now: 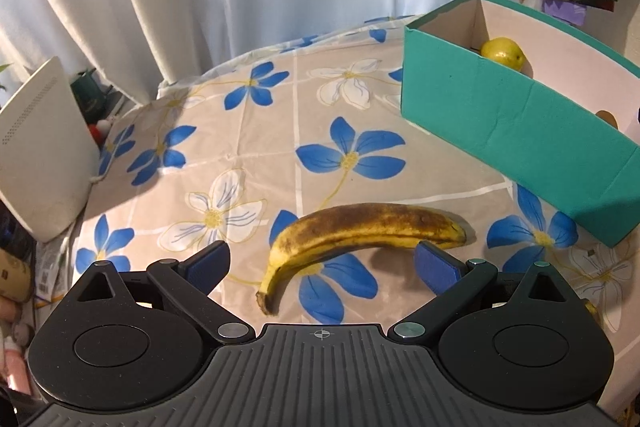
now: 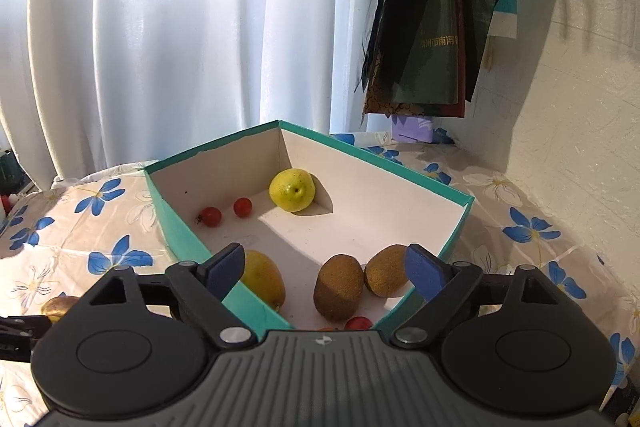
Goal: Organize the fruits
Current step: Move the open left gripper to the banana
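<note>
Yellow, brown-freckled, the banana [image 1: 360, 239] lies on the flowered desk [image 1: 248, 155], left of the teal box [image 1: 516, 131]; we judge it the last fruit out. Our left claw [image 1: 322, 261] gapes wide just near it. Our right claw [image 2: 324, 267], also wide and empty, hovers above the box holding pear [image 2: 292, 189], kiwis [image 2: 338, 287] and tomatoes [image 2: 211, 216].
</note>
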Motion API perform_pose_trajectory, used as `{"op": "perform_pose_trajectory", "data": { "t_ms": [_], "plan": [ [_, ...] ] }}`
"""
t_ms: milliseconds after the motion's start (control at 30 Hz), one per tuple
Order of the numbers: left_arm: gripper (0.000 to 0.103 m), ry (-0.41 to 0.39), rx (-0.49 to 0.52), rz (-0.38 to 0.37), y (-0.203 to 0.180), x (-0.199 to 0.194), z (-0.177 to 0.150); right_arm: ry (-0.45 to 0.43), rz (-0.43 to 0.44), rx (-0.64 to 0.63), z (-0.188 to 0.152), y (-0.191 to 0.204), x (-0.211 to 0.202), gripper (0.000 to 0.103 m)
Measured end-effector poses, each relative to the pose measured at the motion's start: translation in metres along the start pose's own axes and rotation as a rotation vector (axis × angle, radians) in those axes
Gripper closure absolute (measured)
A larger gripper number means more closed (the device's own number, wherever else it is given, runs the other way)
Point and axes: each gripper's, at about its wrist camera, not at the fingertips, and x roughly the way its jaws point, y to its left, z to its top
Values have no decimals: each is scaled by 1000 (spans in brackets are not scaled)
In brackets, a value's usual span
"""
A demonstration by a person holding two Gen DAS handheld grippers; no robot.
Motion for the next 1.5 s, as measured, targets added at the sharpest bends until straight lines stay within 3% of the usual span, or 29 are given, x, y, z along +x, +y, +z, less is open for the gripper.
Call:
{"op": "perform_pose_trajectory", "data": {
  "t_ms": [400, 867, 1067, 1300, 1500],
  "plan": [
    [2, -39, 117, -67, -20, -6, -6, 29, -49, 12, -11, 9, -26, 13],
    [2, -27, 120, -84, -14, 2, -10, 53, -51, 22, -23, 12, -40, 13],
    [2, -53, 107, -174, -1, 10, -7, 54, -39, 29, -25, 14, -43, 12],
    [2, -155, 251, -241, -3, 24, -3, 84, -27, 38, -30, 16, -40, 11],
    [6, -116, 353, -276, -10, 50, 0, 104, -31, 48, -33, 16, -35, 11]
  ]
}}
